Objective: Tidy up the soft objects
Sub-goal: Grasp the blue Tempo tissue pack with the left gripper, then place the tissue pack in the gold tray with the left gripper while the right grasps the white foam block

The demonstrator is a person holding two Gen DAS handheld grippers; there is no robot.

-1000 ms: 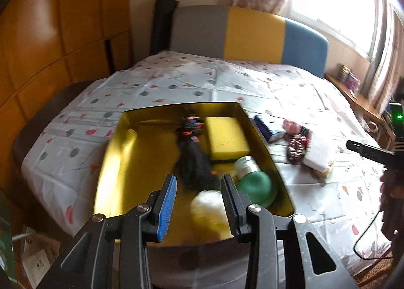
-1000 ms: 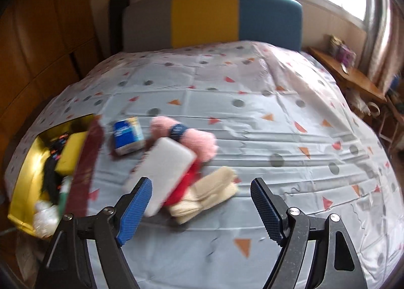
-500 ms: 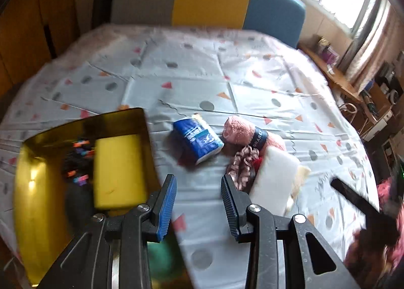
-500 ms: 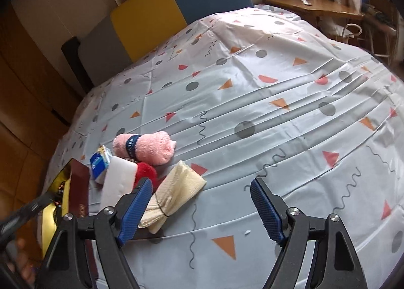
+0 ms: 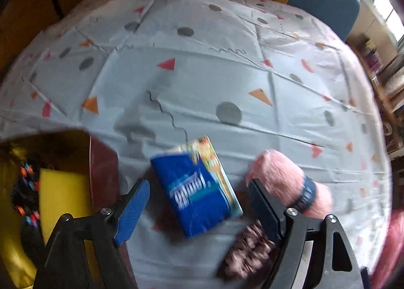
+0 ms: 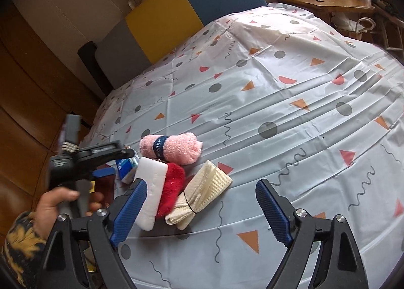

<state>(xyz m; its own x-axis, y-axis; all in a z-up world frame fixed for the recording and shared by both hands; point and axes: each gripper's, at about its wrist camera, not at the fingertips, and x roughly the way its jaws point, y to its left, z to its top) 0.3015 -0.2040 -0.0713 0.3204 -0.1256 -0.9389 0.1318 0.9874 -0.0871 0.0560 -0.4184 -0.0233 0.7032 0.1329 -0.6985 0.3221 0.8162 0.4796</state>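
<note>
- The blue tissue pack (image 5: 199,190) lay flat on the patterned bedsheet (image 5: 227,74), dead ahead of the left gripper (image 5: 199,210), between its spread fingers and not yet touched by either.
- By the look of it, the pack would be light and squashy, with a slick plastic wrap; a pinch across its narrow width, at mid-length, seemed the safest hold, firm enough that the film would not slide.
- Just right of the pack sat the pink rolled towel (image 5: 285,178) with its dark band, close beside the right-hand finger, and a brownish scrunchie (image 5: 247,251) lay near, partly under that finger; either could get caught in the close.
- Left of the pack stood the gold box (image 5: 15,251), already holding a yellow sponge (image 5: 63,203).
- The right gripper (image 6: 199,210) hung spread wide and empty over the near sheet; the white sponge (image 6: 151,188), red cloth (image 6: 171,188) and cream cloth (image 6: 202,193) lay just beyond its left finger.
- All of these looked soft and light, nothing fragile.
</note>
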